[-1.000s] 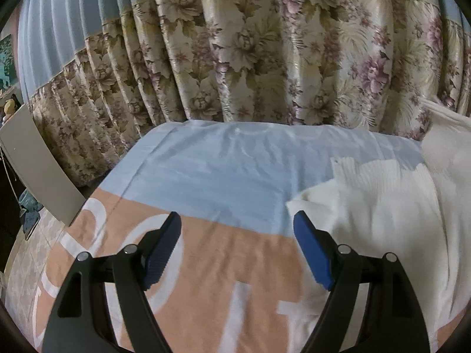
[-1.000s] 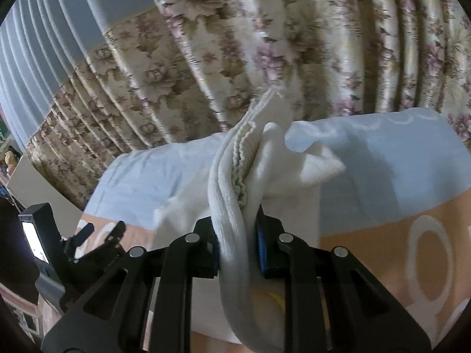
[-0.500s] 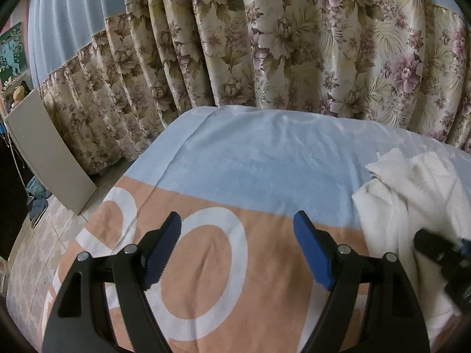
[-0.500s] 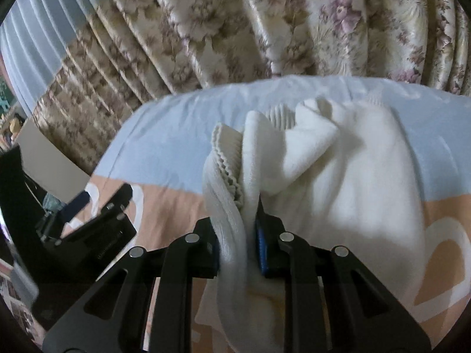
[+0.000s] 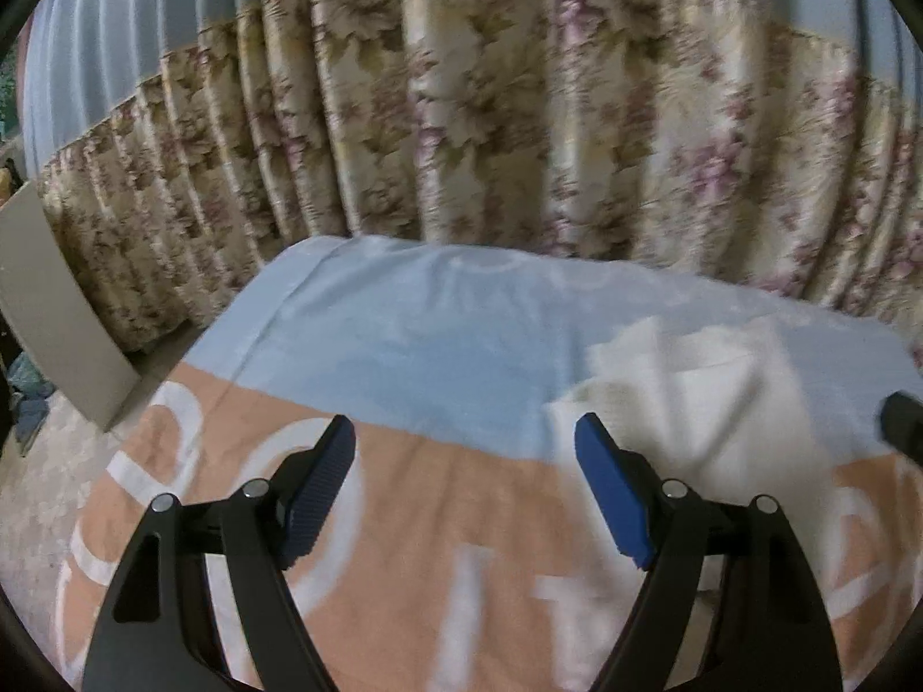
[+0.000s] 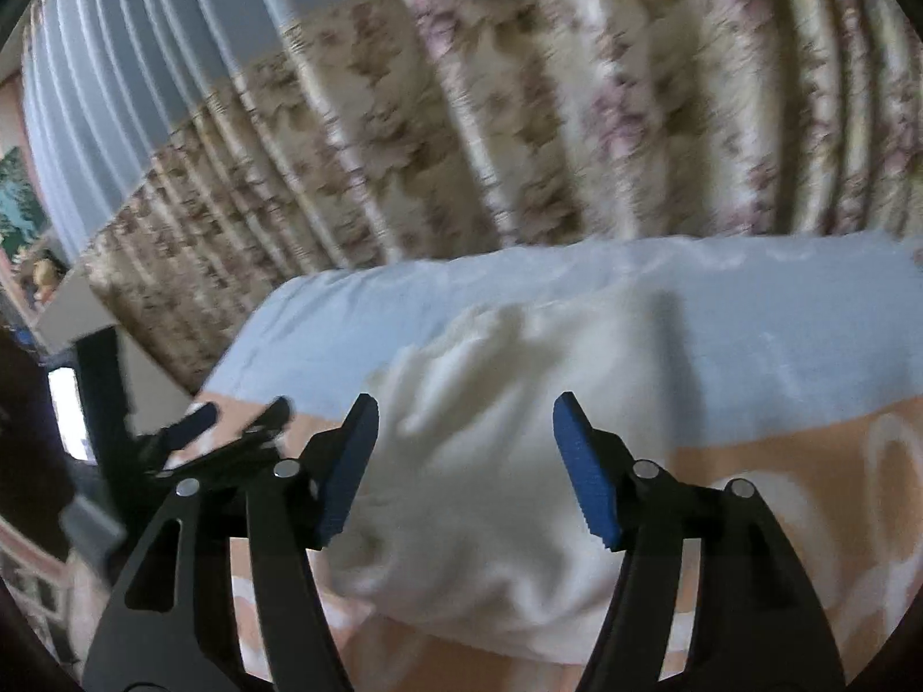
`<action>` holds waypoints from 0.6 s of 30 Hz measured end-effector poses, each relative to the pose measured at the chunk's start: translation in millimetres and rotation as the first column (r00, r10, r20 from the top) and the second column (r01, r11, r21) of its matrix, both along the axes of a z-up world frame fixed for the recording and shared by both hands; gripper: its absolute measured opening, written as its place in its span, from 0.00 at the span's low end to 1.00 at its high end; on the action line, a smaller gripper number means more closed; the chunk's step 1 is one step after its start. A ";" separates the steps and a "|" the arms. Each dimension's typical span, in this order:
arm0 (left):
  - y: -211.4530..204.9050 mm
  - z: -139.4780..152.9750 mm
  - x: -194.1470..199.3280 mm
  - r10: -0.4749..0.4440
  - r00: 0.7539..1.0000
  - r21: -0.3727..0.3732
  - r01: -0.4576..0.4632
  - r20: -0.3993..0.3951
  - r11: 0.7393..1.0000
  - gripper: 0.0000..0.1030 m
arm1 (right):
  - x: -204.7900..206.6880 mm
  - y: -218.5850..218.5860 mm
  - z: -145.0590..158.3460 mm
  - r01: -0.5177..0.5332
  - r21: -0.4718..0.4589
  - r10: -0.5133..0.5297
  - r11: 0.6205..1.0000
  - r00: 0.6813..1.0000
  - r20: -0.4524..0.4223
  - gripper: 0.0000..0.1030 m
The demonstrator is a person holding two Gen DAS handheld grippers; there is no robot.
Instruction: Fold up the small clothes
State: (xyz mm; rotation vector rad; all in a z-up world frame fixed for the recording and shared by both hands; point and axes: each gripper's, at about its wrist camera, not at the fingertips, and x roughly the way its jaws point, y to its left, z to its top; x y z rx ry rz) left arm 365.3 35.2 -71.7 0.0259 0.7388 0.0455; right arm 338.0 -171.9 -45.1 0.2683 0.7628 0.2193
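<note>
A white knitted garment (image 6: 490,461) lies bunched on the blue and peach bed cover (image 6: 779,357). My right gripper (image 6: 466,470) is open and empty, just above the garment's near side, the cloth showing between its blue pads. In the left wrist view the garment (image 5: 709,398) lies to the right on the cover. My left gripper (image 5: 464,490) is open and empty over the bare cover (image 5: 404,346), left of the garment. The left gripper also shows blurred at the left of the right wrist view (image 6: 231,427).
A floral curtain (image 5: 519,144) hangs close behind the bed. A grey board (image 5: 52,317) leans at the left by the floor. The bed's left edge drops to a patterned floor (image 5: 34,490). The right gripper's tip (image 5: 903,421) shows at the right edge.
My right gripper has opened and let go of the white garment, which now lies on the cover. My left gripper has shifted back toward the garment, still open.
</note>
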 end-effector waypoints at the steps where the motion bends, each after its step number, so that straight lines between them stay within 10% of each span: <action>1: -9.9 3.0 -3.8 -0.023 1.000 -0.008 0.023 0.004 1.000 0.77 | -1.4 -8.3 -0.7 0.012 -0.004 -0.012 1.000 1.000 -0.003 0.62; 12: -73.6 -57.0 -27.0 -0.134 0.977 0.065 0.146 -0.164 0.987 0.76 | -21.6 -71.5 -19.4 0.093 0.022 -0.091 0.995 0.994 -0.060 0.63; 18: -38.6 -70.2 -42.7 -0.129 0.980 -0.027 0.126 -0.149 0.992 0.50 | -30.0 -77.1 -25.1 0.095 0.023 -0.093 0.995 0.993 -0.070 0.64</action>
